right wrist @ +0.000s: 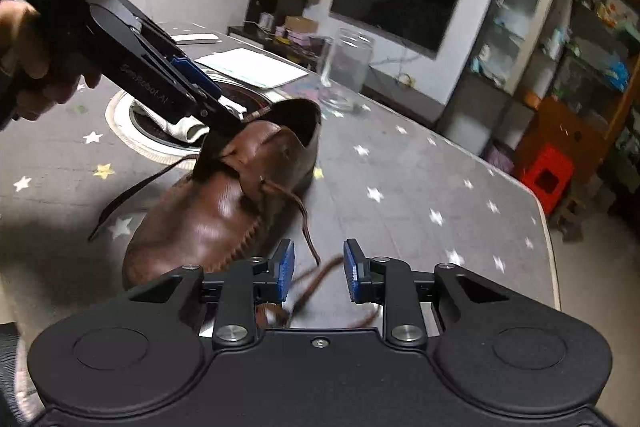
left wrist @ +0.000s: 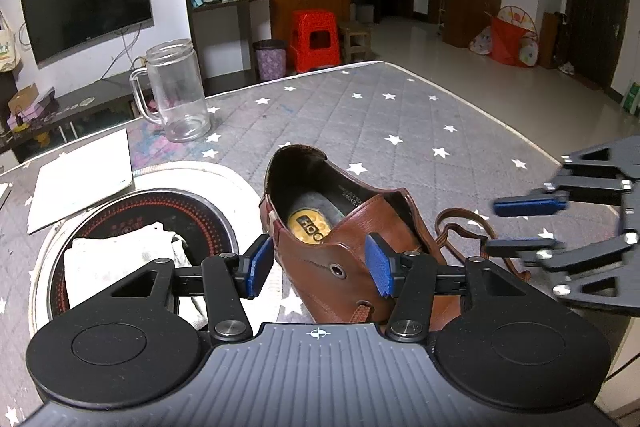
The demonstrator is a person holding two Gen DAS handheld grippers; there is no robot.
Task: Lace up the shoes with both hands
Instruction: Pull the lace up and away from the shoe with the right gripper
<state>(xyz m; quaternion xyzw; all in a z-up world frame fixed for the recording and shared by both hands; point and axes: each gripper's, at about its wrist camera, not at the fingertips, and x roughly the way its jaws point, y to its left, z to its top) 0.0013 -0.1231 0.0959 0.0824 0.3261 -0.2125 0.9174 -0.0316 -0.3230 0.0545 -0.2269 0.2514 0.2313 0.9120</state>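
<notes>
the brown shoe (left wrist: pixel 344 227) lies on the starred table cover (left wrist: pixel 360 115), laces loose. the left gripper (left wrist: pixel 320 263), jaws apart, straddles the eyelet flap (left wrist: pixel 340 267), seemingly to steady it. the right gripper (right wrist: pixel 318 271), also open, hovers around the trailing lace (right wrist: pixel 316 279) beside the toe, apparently lining up a pinch.

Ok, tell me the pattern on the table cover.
Grey quilted table cover with white stars; clearest in the left wrist view.
</notes>
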